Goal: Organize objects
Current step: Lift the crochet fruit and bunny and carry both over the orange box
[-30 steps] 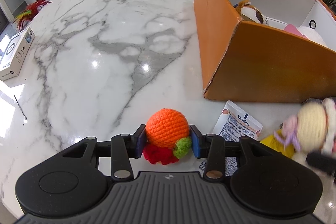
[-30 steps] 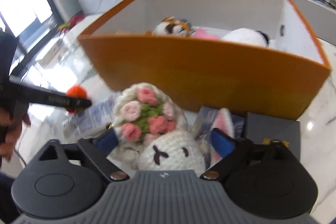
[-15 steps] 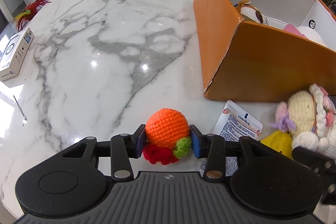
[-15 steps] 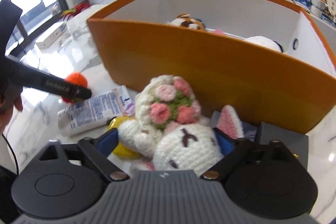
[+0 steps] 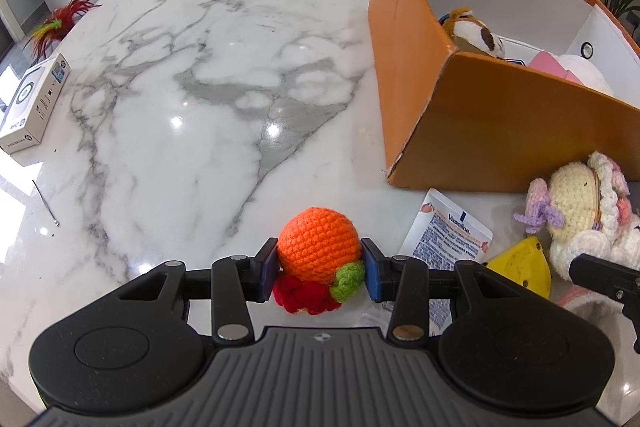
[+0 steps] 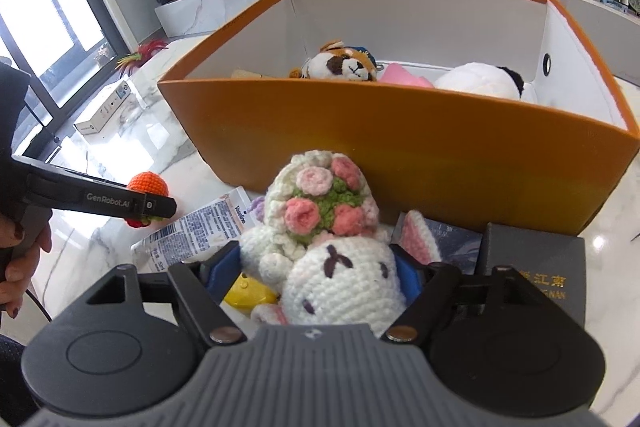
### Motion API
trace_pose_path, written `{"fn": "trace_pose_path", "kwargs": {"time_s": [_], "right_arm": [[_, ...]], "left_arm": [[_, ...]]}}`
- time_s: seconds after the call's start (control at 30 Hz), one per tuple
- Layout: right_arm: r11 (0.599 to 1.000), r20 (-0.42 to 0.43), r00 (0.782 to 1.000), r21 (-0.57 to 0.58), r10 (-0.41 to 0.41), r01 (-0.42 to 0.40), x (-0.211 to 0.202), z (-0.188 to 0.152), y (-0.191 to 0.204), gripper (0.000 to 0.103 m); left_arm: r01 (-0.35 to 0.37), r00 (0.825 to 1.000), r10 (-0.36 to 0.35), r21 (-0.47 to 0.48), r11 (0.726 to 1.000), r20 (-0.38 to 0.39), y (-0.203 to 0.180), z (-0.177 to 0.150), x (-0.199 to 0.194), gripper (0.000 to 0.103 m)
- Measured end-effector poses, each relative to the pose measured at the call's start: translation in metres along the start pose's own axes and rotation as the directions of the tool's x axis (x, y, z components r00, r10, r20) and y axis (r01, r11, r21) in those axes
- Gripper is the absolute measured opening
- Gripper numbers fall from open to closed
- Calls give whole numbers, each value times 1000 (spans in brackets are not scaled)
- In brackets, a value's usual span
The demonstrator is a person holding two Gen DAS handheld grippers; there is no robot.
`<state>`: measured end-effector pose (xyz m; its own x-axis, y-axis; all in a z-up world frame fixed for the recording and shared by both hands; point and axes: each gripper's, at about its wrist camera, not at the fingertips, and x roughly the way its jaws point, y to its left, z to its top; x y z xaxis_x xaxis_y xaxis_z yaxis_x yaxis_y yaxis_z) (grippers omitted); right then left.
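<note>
My left gripper (image 5: pixel 319 273) is shut on an orange crochet fruit (image 5: pixel 318 250) with red and green parts, low over the marble table (image 5: pixel 180 107). It also shows in the right wrist view (image 6: pixel 149 184). My right gripper (image 6: pixel 320 275) is shut on a white crochet bunny doll (image 6: pixel 340 283) with a flower bouquet (image 6: pixel 326 205), held above the table in front of the orange box (image 6: pixel 400 143). The doll also shows at the right of the left wrist view (image 5: pixel 580 211). The box (image 5: pixel 500 131) holds a brown-and-white plush (image 6: pixel 344 61), a pink item (image 6: pixel 404 75) and a white plush (image 6: pixel 480 81).
A Vaseline tube (image 6: pixel 200 227) and a yellow object (image 6: pixel 250 295) lie below the doll. A black box (image 6: pixel 536 263) and a dark booklet (image 6: pixel 452 239) sit at the right. A white carton (image 5: pixel 34 103) and red feathers (image 5: pixel 60 23) lie far left.
My right gripper has lifted the bunny doll and the view has risen, so more of the box's inside shows. My left gripper has held still with the orange fruit.
</note>
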<state>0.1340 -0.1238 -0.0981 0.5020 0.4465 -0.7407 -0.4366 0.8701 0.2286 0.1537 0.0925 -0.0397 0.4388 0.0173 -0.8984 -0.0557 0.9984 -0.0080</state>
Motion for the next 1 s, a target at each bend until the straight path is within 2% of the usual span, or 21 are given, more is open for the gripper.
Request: {"fn": "trace_pose_path", "kwargs": {"time_s": [0.47,1.0], "right_arm": [[1000,29,999,-24,-12,13,-37,-9,5,78],[1000,181,983,-10,7,-5,-111,2,7,78]], "left_arm": [[7,999,-9,48,999,52,-10,-8,-34,49],[96,984,-109,94,991,141,-50,2,-87,49]]}}
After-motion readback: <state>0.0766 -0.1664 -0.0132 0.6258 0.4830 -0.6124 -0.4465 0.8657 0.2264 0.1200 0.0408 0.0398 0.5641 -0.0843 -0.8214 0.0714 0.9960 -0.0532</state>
